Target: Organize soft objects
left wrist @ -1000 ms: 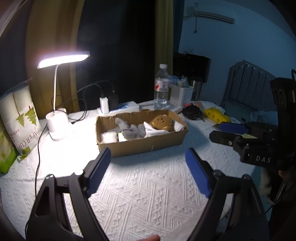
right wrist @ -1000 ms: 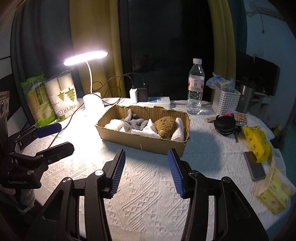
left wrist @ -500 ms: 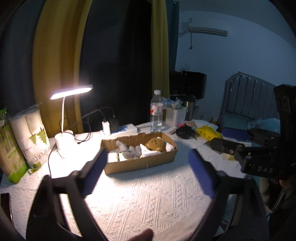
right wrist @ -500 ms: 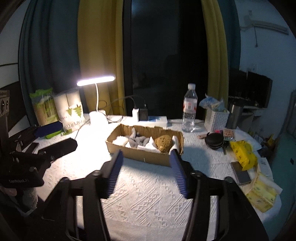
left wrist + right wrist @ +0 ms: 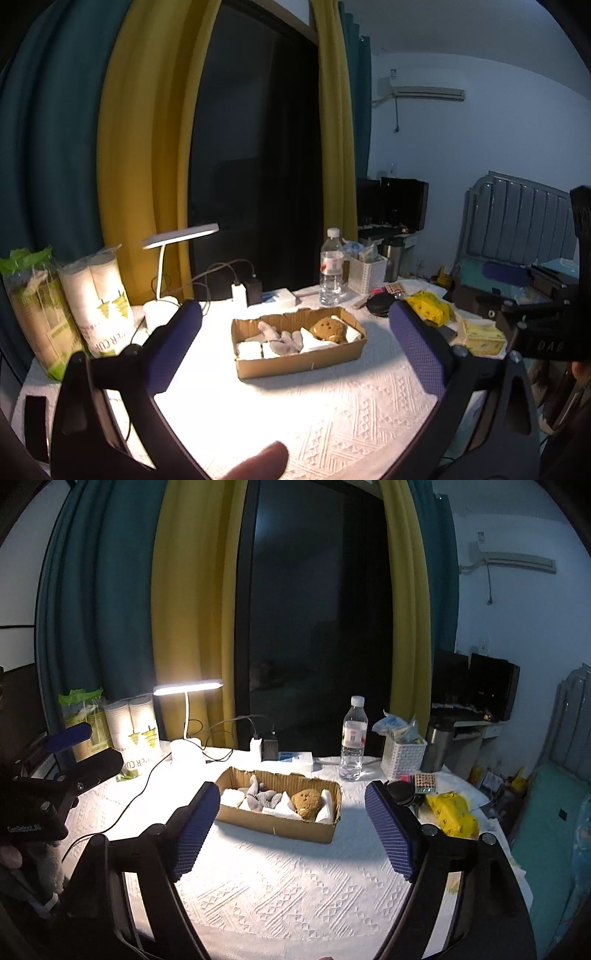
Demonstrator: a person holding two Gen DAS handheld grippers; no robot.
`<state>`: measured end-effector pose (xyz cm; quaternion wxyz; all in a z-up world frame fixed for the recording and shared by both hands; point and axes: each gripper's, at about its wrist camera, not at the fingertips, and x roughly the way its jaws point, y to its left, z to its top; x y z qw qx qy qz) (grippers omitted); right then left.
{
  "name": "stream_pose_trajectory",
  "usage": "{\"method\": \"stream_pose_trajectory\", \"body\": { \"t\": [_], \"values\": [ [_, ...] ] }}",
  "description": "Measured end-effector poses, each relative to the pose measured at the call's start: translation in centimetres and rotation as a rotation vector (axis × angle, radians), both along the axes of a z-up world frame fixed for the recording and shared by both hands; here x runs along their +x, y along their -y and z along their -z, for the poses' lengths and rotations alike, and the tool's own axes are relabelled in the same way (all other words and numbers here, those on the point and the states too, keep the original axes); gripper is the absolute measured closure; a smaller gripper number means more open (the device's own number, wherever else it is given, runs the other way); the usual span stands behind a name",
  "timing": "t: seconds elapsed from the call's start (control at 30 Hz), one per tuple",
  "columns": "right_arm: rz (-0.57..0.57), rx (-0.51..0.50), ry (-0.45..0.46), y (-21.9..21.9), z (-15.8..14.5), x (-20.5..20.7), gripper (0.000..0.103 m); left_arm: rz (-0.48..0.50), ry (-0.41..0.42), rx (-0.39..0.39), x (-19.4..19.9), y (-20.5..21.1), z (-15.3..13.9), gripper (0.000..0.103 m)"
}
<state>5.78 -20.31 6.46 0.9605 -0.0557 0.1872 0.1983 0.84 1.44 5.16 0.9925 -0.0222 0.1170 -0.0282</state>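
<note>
Left wrist view: the left hand-held gripper (image 5: 295,339) hangs above the table (image 5: 317,413) with its jaws opening wide and nothing between them. Off its left finger stand a green pack (image 5: 35,310) and a sleeve of paper cups (image 5: 98,299), with a lit lamp (image 5: 173,258) just behind that finger. Straight ahead, framed between the two fingers but well beyond their tips, sits the cardboard box (image 5: 299,360), holding white pads (image 5: 248,349) at its left end, a grey knit toy (image 5: 282,338) in the middle and a brown plush (image 5: 328,328) toward its right end. Behind the box stands a bottle (image 5: 332,267), and past the right finger lies a yellow pack (image 5: 428,308). The right hand-held gripper (image 5: 517,291) shows at the far right edge. Right wrist view: the right hand-held gripper (image 5: 291,827) is likewise empty, its jaws opening, with the same box ahead between its fingers and not touched by them. A white basket (image 5: 402,758) stands beyond the right finger.
</note>
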Motion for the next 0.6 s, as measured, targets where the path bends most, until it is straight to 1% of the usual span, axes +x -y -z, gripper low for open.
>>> {"method": "stream_pose_trajectory", "body": {
  "t": [0.27, 0.6],
  "values": [
    [0.004, 0.007, 0.037, 0.2, -1.4, -0.7, 0.019, -0.006, 0.019, 0.001, -0.6, -0.2, -1.1, 0.001],
    [0.013, 0.003, 0.056, 0.6, -1.8, -0.8, 0.019, -0.015, 0.025, 0.009, -0.8, 0.1, -1.3, 0.001]
  ]
}}
